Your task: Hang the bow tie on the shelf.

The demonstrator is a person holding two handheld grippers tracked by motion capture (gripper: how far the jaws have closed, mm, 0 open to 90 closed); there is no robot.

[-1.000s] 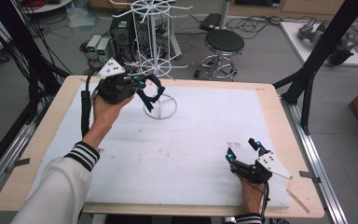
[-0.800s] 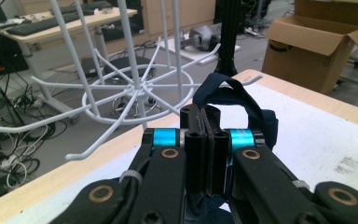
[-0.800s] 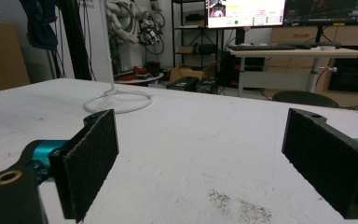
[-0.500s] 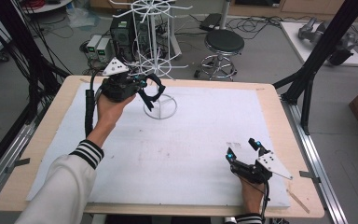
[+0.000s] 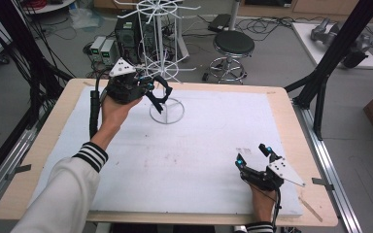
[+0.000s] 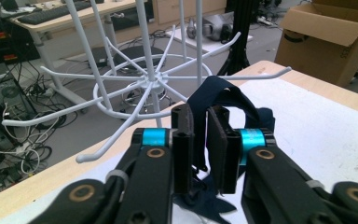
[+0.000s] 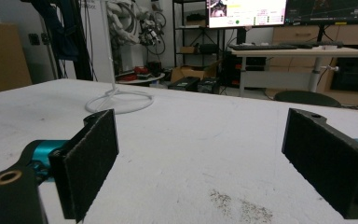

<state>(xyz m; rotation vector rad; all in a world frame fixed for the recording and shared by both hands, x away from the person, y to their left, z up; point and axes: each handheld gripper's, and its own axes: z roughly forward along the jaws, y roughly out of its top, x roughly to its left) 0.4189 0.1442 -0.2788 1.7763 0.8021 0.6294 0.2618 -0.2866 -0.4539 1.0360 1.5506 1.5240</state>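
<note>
Round black stool on floor behind table. Cardboard box off table edge. Monitor and keyboard on far desk.

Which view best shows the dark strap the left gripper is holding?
The left gripper view: the dark strap loops up between the shut jaws beside the white rack. The high view shows it small, hanging from the left gripper.

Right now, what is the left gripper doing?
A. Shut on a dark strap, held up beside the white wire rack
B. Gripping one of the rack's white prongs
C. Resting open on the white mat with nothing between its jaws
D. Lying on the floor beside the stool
A: in the left gripper view the left gripper has its jaws pinched on the dark strap, close to the white wire rack.
</note>
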